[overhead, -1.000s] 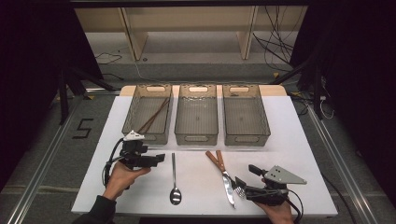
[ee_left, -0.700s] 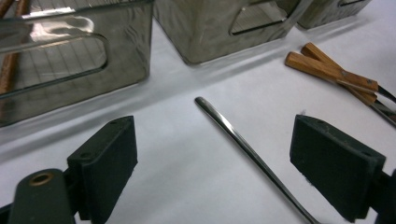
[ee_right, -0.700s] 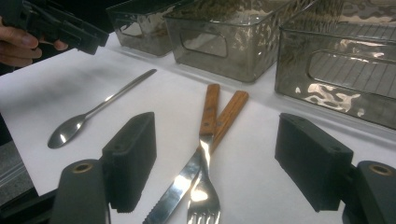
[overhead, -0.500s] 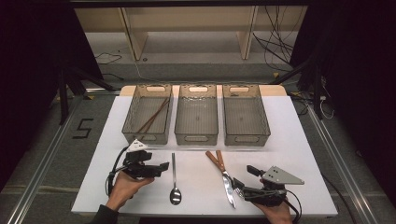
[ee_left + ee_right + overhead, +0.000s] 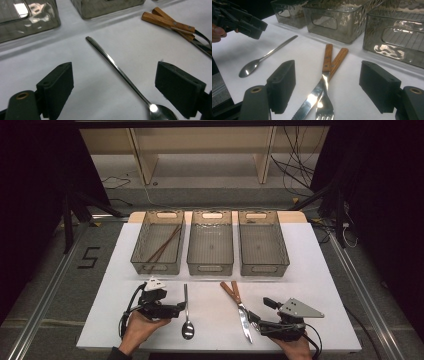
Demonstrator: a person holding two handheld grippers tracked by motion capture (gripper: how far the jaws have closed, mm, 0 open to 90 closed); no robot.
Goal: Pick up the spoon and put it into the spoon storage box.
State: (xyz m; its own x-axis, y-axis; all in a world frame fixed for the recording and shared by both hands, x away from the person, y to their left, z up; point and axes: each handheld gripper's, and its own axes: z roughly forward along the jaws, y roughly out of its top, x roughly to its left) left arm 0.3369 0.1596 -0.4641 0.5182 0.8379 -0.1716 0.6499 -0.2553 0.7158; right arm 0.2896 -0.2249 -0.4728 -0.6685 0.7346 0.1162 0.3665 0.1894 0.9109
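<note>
The left gripper (image 5: 179, 310) hovered low over the white surface (image 5: 325, 270), its jaws spread wide with nothing between the pads, pointing toward the spoon (image 5: 186, 312) just beside it. In the left gripper view the spoon (image 5: 125, 77) lay flat on the surface between the two open jaws, touched by neither, its handle running away toward the bins and its bowl at the near edge. The right gripper (image 5: 256, 317) sat near the front right of the surface, its jaws also wide and empty, aimed at the knife (image 5: 239, 307) and fork (image 5: 243, 316). In the right gripper view the fork (image 5: 325, 82) and knife (image 5: 322, 87) lay crossed, wooden handles pointing toward the bins, the fork resting over the knife's blade, both between the open jaws and clear of the pads. The same view showed the left gripper (image 5: 249, 26) farther off, just above the spoon (image 5: 262, 60). Three clear bins stood in a row behind the cutlery: the left bin (image 5: 142, 245) held a pair of chopsticks (image 5: 162, 245) lying slantwise, while the middle bin (image 5: 192, 245) and the right bin (image 5: 282, 245) stood beside it, all well apart from both grippers
</note>
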